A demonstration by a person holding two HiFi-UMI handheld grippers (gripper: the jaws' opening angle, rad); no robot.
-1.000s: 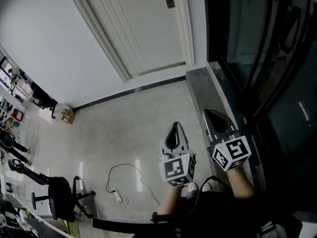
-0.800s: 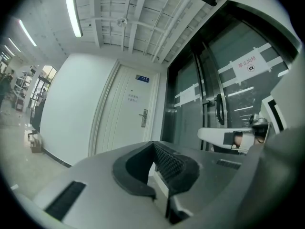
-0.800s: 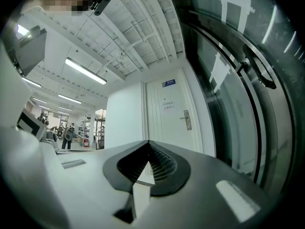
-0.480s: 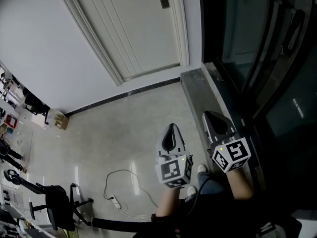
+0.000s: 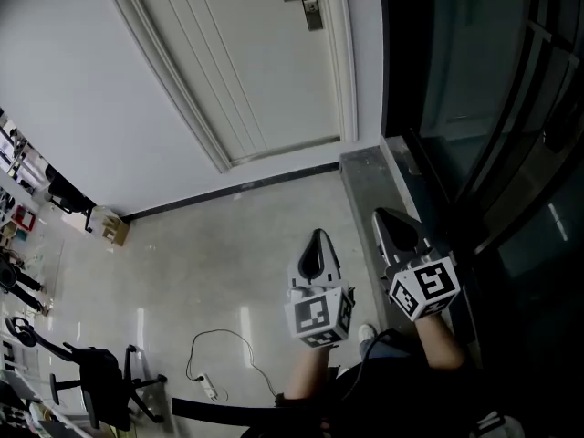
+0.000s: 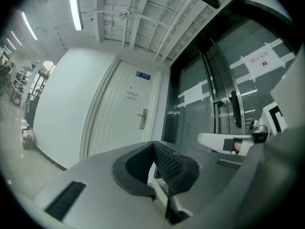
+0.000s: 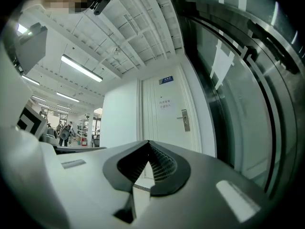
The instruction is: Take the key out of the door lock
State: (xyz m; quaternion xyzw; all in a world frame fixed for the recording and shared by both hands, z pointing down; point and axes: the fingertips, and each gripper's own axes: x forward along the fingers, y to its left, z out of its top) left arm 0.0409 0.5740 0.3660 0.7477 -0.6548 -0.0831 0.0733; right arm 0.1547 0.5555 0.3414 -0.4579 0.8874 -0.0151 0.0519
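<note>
Your door point(image 5: 265, 53) runs off the top edge in the head view, and its lock point(image 5: 310, 3) is too small to show you a key. From both gripper views the lock is just as tiny, and the door notice point(image 7: 165, 102) is unreadable. Your right forearm point(image 5: 442, 343) is cut off lower down.

Head view looks steeply down from above on the floor point(image 5: 228, 245), the door point(image 5: 265, 62) far off at top. Both gripper views sit low, face the door, tilted toward the ceiling point(image 6: 143, 13). All share the door and the glass wall point(image 5: 474, 108) beside it.
</note>
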